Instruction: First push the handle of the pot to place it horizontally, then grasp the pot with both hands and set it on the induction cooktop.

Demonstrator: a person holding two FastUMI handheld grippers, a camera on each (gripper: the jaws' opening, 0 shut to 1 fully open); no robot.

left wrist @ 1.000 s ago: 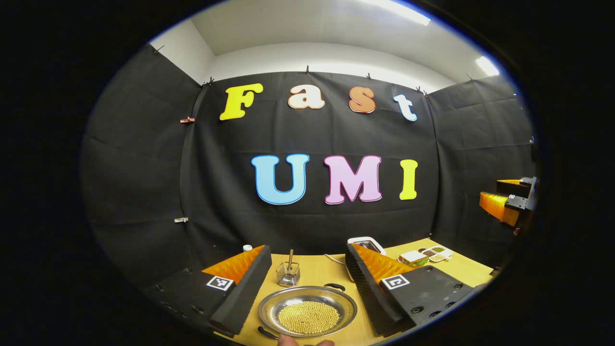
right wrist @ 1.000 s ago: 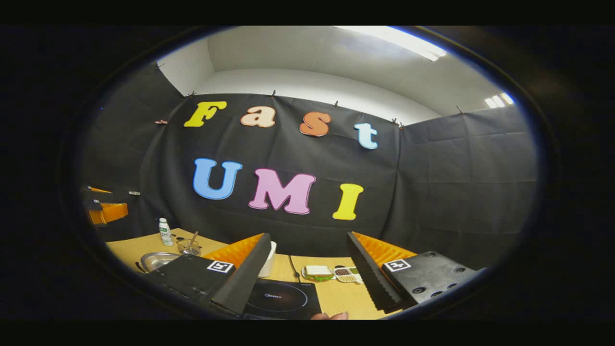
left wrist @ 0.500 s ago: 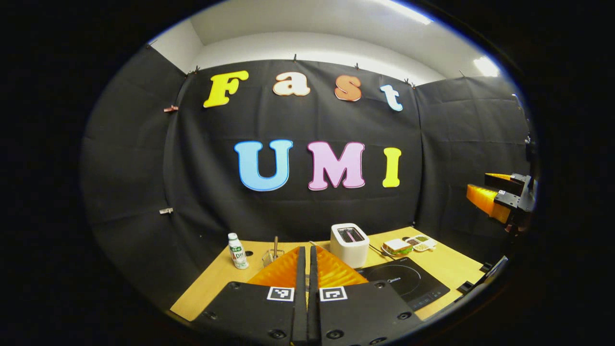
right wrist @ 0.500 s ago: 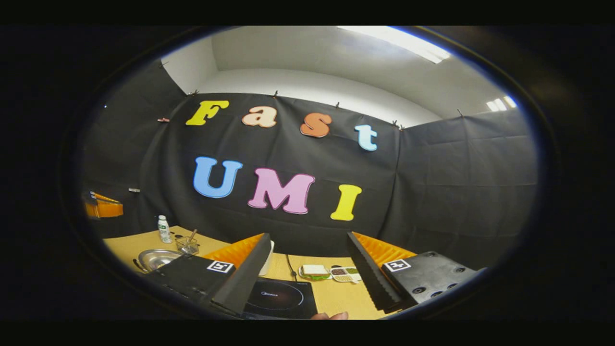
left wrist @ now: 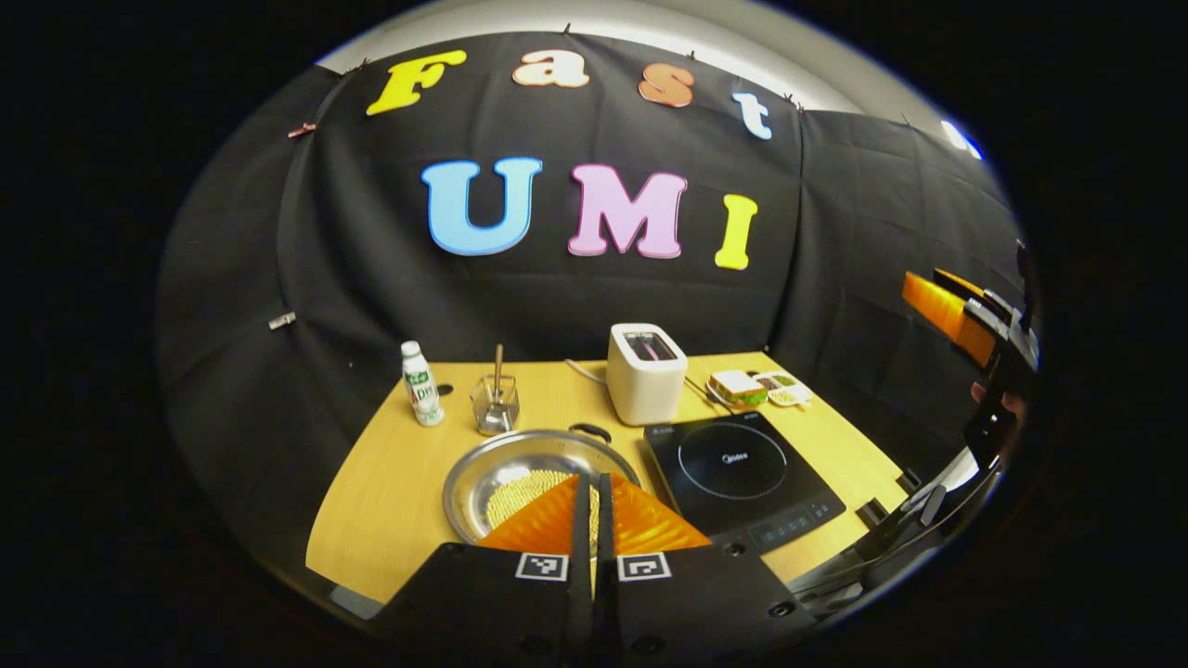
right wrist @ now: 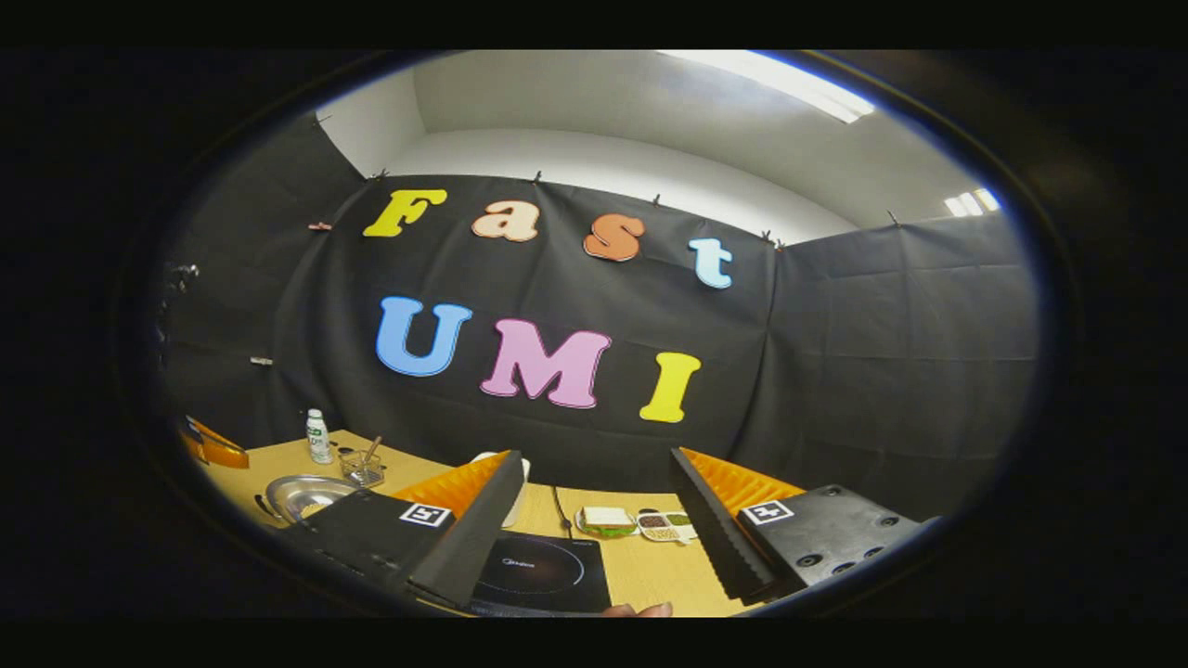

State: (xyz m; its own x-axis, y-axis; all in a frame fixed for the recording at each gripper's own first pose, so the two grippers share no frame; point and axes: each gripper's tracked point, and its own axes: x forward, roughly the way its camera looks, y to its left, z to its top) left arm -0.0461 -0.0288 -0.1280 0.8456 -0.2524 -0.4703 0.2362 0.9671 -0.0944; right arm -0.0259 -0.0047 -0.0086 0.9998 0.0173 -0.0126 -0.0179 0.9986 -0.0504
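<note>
In the left gripper view, the pot (left wrist: 520,468) sits lower centre on the table (left wrist: 371,520), the clenched left gripper (left wrist: 590,492) over it and the cooktop (left wrist: 742,464) rightward. In the right gripper view, the right gripper (right wrist: 594,501) is released above the cooktop.

Right tongs (right wrist: 594,520) gape wide above the induction cooktop (right wrist: 543,577), holding nothing.
</note>
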